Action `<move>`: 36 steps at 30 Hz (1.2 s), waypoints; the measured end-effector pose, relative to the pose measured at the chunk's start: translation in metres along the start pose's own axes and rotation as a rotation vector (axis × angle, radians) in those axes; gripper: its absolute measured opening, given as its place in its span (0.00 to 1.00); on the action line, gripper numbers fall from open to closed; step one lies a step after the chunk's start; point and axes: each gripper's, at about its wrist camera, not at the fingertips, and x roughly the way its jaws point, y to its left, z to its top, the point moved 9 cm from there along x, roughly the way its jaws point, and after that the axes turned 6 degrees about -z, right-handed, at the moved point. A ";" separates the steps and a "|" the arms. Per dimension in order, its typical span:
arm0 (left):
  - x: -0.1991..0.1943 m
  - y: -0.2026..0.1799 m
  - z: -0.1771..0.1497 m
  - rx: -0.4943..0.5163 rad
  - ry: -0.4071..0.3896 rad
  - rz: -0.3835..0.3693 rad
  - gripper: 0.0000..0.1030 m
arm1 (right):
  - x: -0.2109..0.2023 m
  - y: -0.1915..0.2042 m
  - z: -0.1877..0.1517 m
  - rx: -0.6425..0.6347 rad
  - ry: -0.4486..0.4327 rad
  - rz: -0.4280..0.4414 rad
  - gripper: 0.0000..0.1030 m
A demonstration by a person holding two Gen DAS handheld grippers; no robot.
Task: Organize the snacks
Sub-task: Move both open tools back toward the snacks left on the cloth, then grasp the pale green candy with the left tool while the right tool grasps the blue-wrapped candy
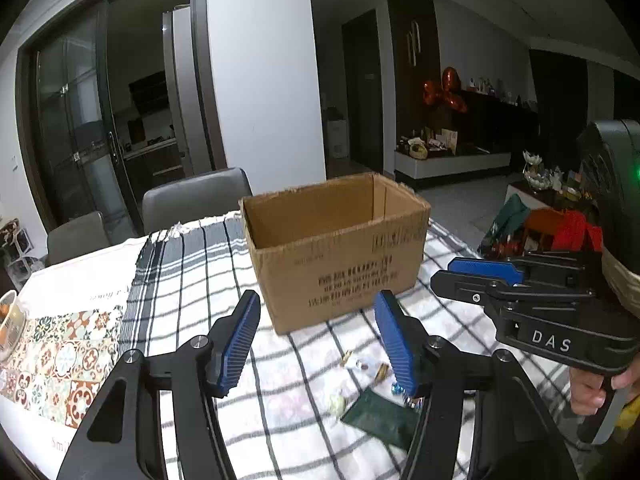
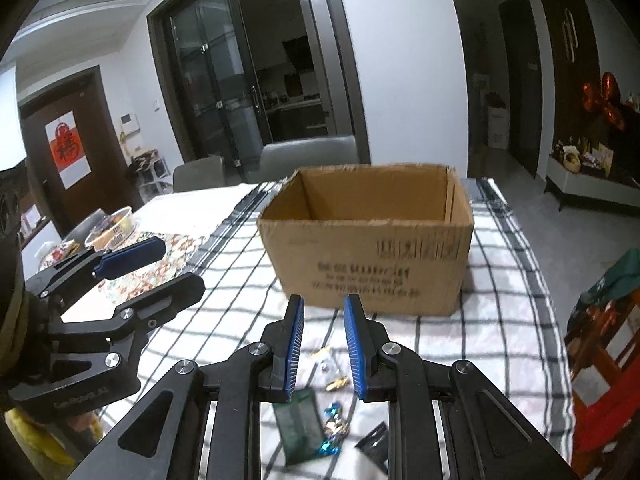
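Note:
An open, empty cardboard box [image 1: 340, 272] [image 2: 368, 256] stands on the checked tablecloth. In front of it lie loose snacks: a dark green packet [image 1: 378, 416] [image 2: 300, 424], gold-wrapped candies [image 1: 383, 372] [image 2: 336, 383], a blue-wrapped candy [image 2: 330, 446], a pale candy [image 1: 336, 402] and a black packet [image 2: 374, 444]. My left gripper [image 1: 316, 300] [image 2: 182, 262] is open above the snacks, nothing between its pads. My right gripper [image 2: 324, 302] [image 1: 442, 272] hovers beside it, its pads drawn close with a narrow gap and holding nothing.
Two grey chairs [image 1: 196, 196] stand behind the table. A bowl [image 1: 10, 320] and a basket of food [image 2: 112, 228] sit on the patterned cloth at the left. Red and green bags [image 2: 608, 320] lie past the table's right edge.

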 end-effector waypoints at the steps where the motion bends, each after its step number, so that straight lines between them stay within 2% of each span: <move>1: -0.001 0.000 -0.005 0.004 0.004 0.002 0.57 | 0.001 0.001 -0.004 -0.002 0.009 0.001 0.21; 10: -0.001 -0.001 -0.042 0.012 0.032 0.017 0.55 | 0.011 0.003 -0.046 0.017 0.078 -0.007 0.21; 18: 0.006 -0.004 -0.074 0.040 0.058 0.015 0.53 | 0.016 0.005 -0.076 -0.002 0.098 -0.043 0.21; 25: 0.025 0.001 -0.099 0.021 0.116 0.003 0.45 | 0.029 0.006 -0.094 0.009 0.114 -0.067 0.21; 36: 0.065 0.000 -0.122 0.016 0.205 -0.029 0.38 | 0.056 0.004 -0.118 0.034 0.178 -0.050 0.21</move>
